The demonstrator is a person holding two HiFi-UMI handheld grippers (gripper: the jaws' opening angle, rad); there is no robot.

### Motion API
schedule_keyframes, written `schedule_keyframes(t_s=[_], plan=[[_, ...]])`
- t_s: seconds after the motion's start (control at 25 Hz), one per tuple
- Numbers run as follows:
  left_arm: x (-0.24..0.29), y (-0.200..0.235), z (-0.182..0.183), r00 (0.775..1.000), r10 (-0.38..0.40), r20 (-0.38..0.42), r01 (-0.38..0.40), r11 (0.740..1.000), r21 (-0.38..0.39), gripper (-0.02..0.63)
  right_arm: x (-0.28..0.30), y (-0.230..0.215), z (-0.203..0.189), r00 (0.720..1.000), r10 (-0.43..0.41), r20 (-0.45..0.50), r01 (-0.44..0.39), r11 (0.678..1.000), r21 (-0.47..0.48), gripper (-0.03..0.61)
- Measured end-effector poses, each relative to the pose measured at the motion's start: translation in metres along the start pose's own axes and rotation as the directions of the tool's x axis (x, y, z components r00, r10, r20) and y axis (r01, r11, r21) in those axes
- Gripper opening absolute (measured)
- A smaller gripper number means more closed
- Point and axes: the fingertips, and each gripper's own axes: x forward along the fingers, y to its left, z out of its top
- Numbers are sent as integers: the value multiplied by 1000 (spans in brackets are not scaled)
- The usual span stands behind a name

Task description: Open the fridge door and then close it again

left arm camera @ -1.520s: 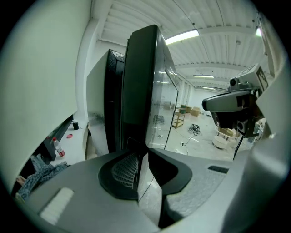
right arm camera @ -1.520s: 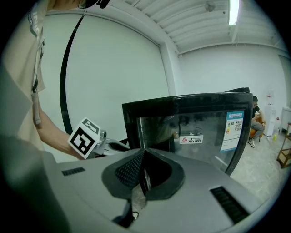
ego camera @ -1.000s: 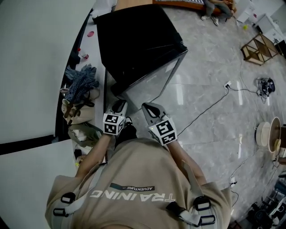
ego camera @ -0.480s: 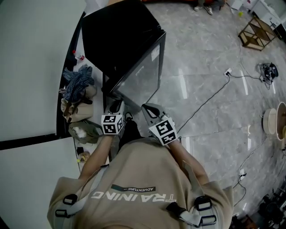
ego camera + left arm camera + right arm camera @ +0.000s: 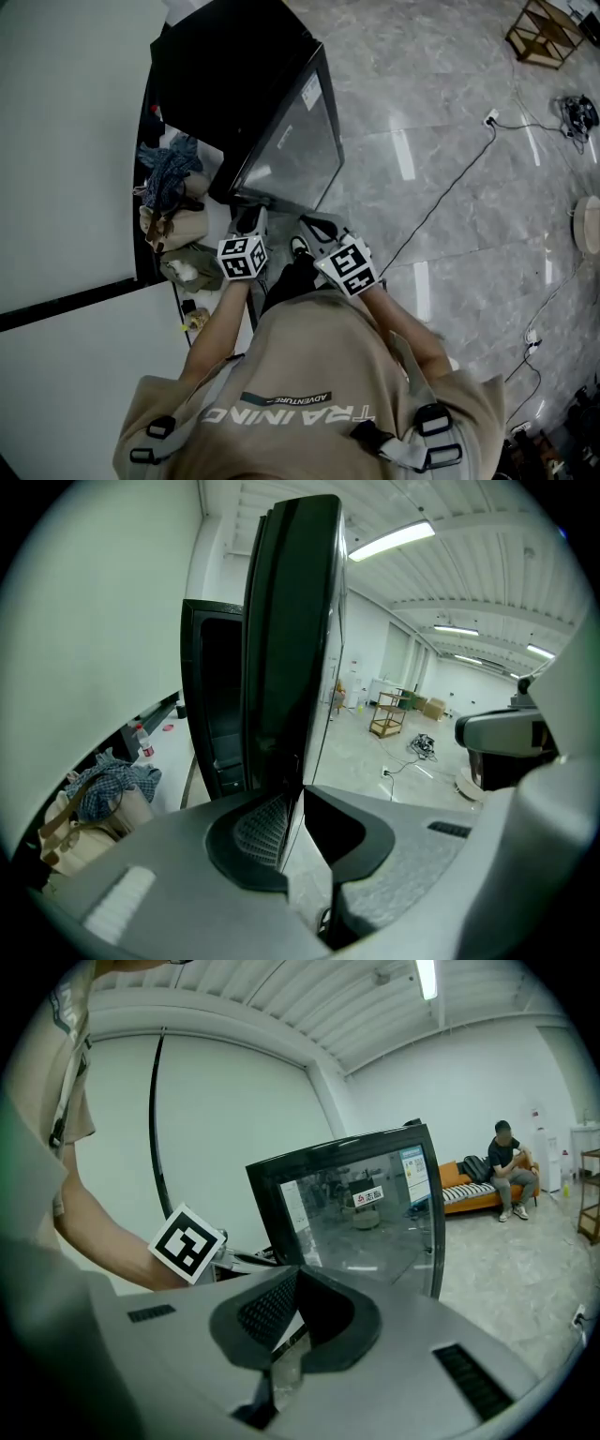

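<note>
A person is standing over a black fridge (image 5: 234, 66) that is sitting on a grey floor (image 5: 450, 187) against a white wall. Its glass door (image 5: 291, 621) is hanging open, swung well away from the cabinet, so the dark inside is showing in the left gripper view. The left tongs (image 5: 292, 803) are pinching the door's free edge, with their jaws closing tight on it. The right tongs (image 5: 298, 1279) are hovering near the door's glass face, with jaws pressed together and nothing between them. Both are sitting close in front of the person's chest.

The opening half of the task is looking done or nearly done, since the door is standing wide. The next move is likely calling for the left tongs to hold on and swing the door in an arc back toward the cabinet. They would be easing it until it is sitting flush, then letting go. The right tongs are looking free to press on the glass and help.
</note>
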Motion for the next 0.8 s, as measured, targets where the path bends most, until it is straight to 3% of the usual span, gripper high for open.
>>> schedule_keyframes(t_s=[0.12, 0.44, 0.8], plan=[[2, -2, 1, 1000, -5, 1, 5, 999, -37, 48, 4, 2, -2, 1000, 7, -8, -7, 1000, -12, -5], [3, -9, 2, 999, -37, 12, 37, 999, -36, 48, 3, 7, 5, 999, -31, -36, 30, 999, -44, -5], [2, -10, -1, 995, -99, 14, 99, 995, -25, 48, -1, 13, 16, 987, -153, -53, 148, 985, -90, -5]])
